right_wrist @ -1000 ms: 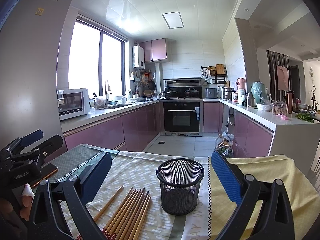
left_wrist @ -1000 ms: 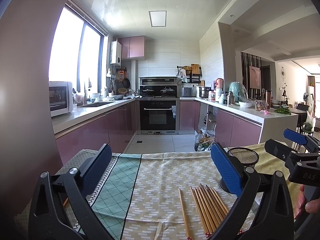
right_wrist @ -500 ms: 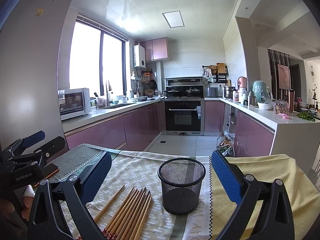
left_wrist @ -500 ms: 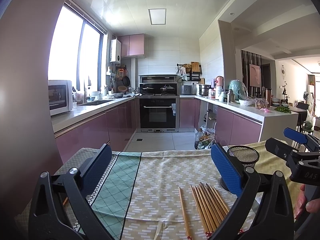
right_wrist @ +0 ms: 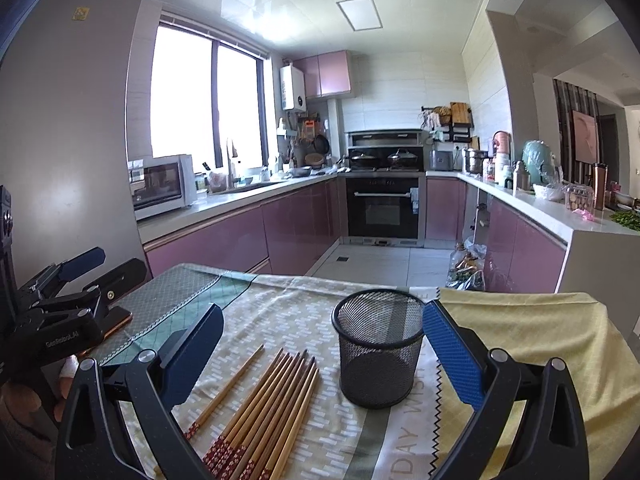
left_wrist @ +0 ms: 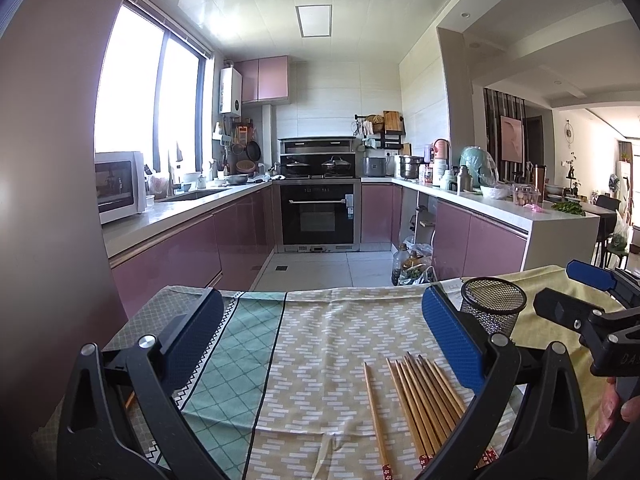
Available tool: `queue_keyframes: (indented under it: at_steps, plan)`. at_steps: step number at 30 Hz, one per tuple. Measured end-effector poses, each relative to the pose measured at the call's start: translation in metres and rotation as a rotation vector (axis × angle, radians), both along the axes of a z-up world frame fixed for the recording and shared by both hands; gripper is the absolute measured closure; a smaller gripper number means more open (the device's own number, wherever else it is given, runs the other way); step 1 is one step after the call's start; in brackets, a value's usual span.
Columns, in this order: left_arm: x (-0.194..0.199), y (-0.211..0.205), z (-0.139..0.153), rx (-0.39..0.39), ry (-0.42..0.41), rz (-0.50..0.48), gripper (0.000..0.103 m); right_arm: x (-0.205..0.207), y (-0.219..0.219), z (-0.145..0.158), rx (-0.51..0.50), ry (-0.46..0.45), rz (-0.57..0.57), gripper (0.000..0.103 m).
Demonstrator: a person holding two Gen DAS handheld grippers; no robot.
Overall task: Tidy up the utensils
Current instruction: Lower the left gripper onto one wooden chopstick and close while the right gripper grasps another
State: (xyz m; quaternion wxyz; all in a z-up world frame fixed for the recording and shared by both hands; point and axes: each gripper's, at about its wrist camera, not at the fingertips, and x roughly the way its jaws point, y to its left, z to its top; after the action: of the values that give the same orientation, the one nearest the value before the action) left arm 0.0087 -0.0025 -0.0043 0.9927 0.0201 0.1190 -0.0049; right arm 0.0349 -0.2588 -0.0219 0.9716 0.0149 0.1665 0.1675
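So we held both tools above the patterned tablecloth [left_wrist: 320,344], neither one touching anything. Our left gripper [left_wrist: 324,336] stood with its blue fingers [left_wrist: 450,344] spread wide and nothing between them; from the right wrist view we saw it again at the left edge [right_wrist: 108,268], off the table's corner. Our right gripper [right_wrist: 320,340] was just as widely parted and held nothing at all. Between and below its fingers lay the chopsticks [right_wrist: 264,404], a bundle side by side on the cloth with their red-patterned ends toward us, and one single chopstick [right_wrist: 226,388] lay a little apart on their left. Just beside them on the right stood the black mesh holder [right_wrist: 376,364], upright, and as far as we could see into it, nothing was inside. From the left wrist view the chopsticks [left_wrist: 420,400] lay near the right finger, the holder [left_wrist: 494,308] beyond it, and our right gripper [left_wrist: 576,292] hung at the far right.
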Motion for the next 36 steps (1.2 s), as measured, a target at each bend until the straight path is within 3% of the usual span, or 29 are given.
queue_keyframes:
  at_steps: [6,9,14,22,25,31,36]
  plan:
    - [0.023,0.005,-0.024,0.041,0.190,-0.070,0.005,0.010,0.019,-0.032,-0.116,0.197,0.107,0.009]
    - [0.036,0.004,-0.044,0.064,0.293,-0.107,0.008,0.016,0.028,-0.050,-0.170,0.299,0.136,0.022]
    - [0.056,-0.001,-0.073,0.082,0.417,-0.152,0.017,0.036,0.033,-0.072,-0.178,0.431,0.140,0.038]
    - [0.072,-0.026,-0.100,0.161,0.508,-0.210,0.032,0.051,0.026,-0.087,-0.178,0.524,0.123,0.059]
    - [0.078,-0.030,-0.105,0.165,0.542,-0.222,0.041,0.053,0.024,-0.087,-0.183,0.537,0.123,0.061]
    - [0.092,-0.034,-0.113,0.143,0.618,-0.247,0.054,0.058,0.031,-0.088,-0.250,0.559,0.121,0.067]
    - [0.106,-0.036,-0.120,0.103,0.659,-0.256,0.063,0.064,0.034,-0.089,-0.228,0.571,0.129,0.077]
